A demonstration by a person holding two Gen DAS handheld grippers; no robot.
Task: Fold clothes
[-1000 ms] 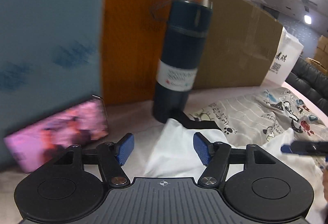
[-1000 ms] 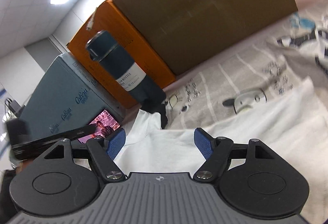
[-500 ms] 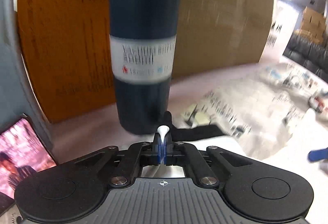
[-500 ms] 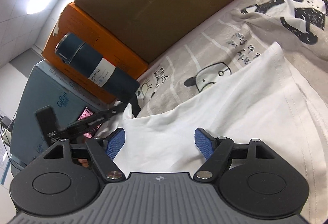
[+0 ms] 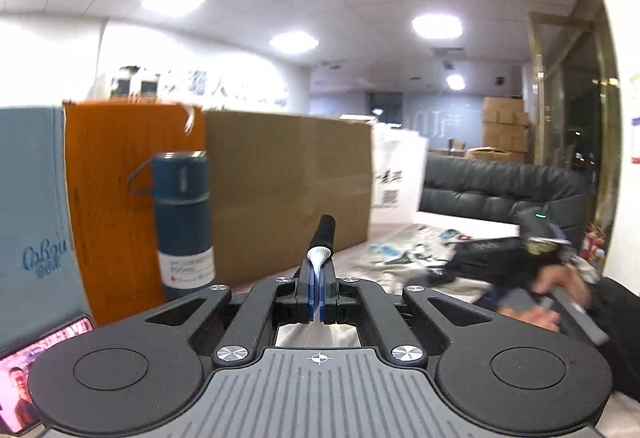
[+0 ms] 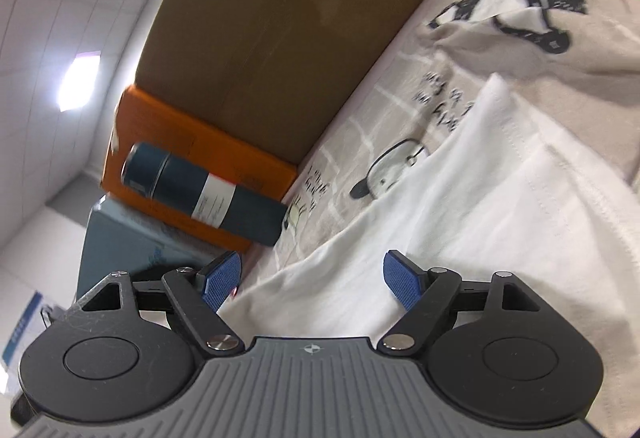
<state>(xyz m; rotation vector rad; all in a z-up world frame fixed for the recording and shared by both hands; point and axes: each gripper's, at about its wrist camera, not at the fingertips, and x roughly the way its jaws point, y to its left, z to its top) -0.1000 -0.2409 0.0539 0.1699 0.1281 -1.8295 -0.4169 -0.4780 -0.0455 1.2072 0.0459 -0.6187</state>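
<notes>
A long brown cardboard box [image 5: 288, 193] is seen standing along the far edge of the work surface, with an orange box [image 5: 132, 197] set against its left end and a grey-blue box [image 5: 32, 222] beyond that. A black leather sofa [image 5: 500, 185] is visible past the right end of the cardboard, and a white printed bag [image 5: 396, 177] is propped between the two. The surface is covered by a grey cartoon-printed sheet [image 6: 500, 49], on which a white T-shirt [image 6: 460, 205] is spread, its hem and stitched seams shown clearly in the right wrist view. A dark blue flask [image 5: 184, 222] with a white label is stood upright in front of the orange box, near the shirt's far corner. A phone [image 5: 36, 366] with a lit screen is leaned at the foot of the grey-blue box.

The left gripper [image 5: 319, 288] is closed tight on a bunched fold of the white T-shirt, a small tuft of fabric being squeezed out above the blue pads; a dark strip, possibly a black trim or strap, is carried up beyond the tuft, though blur prevents it from being identified. The right gripper [image 6: 312, 280] is held just above the shirt with its jaws opening wide; cloth is seen beneath the gap, but it is not pressed by either pad. In the left wrist view, a hand [image 5: 548, 298] is blurred at the right edge, wrapped around the other tool's handle.
</notes>
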